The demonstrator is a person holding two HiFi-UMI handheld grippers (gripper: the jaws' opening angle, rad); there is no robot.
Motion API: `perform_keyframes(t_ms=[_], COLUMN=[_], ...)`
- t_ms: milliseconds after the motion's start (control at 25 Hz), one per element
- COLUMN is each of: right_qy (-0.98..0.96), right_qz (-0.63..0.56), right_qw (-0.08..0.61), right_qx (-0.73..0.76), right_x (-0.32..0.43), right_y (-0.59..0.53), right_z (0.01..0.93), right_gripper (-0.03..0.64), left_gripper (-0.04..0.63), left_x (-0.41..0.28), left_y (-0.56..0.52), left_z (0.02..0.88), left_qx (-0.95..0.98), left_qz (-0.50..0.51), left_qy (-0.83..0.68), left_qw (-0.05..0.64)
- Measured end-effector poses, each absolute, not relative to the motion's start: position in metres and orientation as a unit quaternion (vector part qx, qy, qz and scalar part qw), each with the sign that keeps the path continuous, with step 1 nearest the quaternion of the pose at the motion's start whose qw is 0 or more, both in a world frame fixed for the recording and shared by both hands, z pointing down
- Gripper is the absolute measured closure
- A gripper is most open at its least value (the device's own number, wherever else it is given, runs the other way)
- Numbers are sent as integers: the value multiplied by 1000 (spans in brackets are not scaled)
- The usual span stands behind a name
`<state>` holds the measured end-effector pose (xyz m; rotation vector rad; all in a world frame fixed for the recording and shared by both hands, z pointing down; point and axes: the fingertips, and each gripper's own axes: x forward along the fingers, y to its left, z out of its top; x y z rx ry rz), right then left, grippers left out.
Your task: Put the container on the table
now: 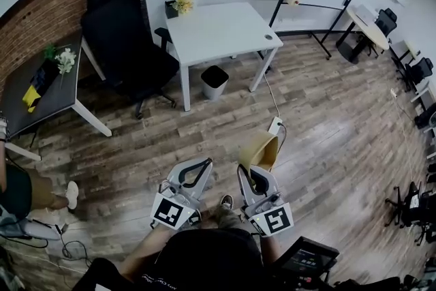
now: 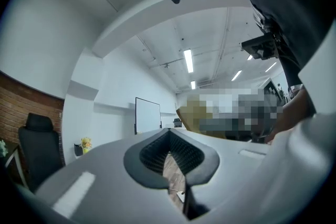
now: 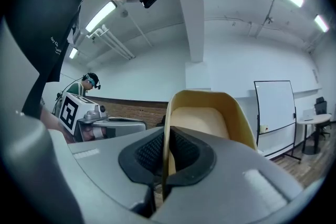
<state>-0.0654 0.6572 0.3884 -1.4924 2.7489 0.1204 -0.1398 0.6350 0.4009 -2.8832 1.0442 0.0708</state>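
Left gripper [image 1: 201,165] [image 2: 170,161]: held level in front of the person's waist and pointing away from the body, with its marker cube [image 1: 170,211] on the near end.
Left jaws: drawn together. Only a thin slit of floor shows between the ribbed pads, and nothing sits in it.
Right gripper [image 1: 253,172] [image 3: 165,164]: level, just right of the left gripper and parallel to it, with its marker cube [image 1: 274,220] close to the person's body.
Right jaws: pressed onto one thin side wall of the container [image 1: 259,148] [image 3: 206,119], which stands edge-on between the pads.
Container, place: in the air at the far end of the right jaws, over the wooden floor [image 1: 327,146]. It is well apart from the white table [image 1: 218,31] at the far side of the room.
Container, axis: a tan tub whose long axis runs on from the jaws, away from the person.
Container, facing: in the right gripper view its hollow inside faces the camera, and its body lies right of the jaw line.
Floor nearby: a white power strip [image 1: 275,125] lies just beyond the container.
By the table: a small waste bin [image 1: 214,82] stands under it, and a black office chair [image 1: 126,44] stands to its left.
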Motion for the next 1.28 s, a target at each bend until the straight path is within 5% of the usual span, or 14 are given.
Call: perform_keyframes(t_ms=[760,1280], right_qy=[888,886], right_qz=[29,23], right_qw=[-9,-45], right_qx=[-459,-462], right_x=[57,44], right_y=[518,404], right_z=[404,415], right_gripper=[600,600], left_gripper=[594,594], left_x=[-25,-35], left_y=[517,399], left_z=[409,415], left_qx=[-924,-925], left_qz=[-10,9], left_qy=[380,379], left_qw=[34,18])
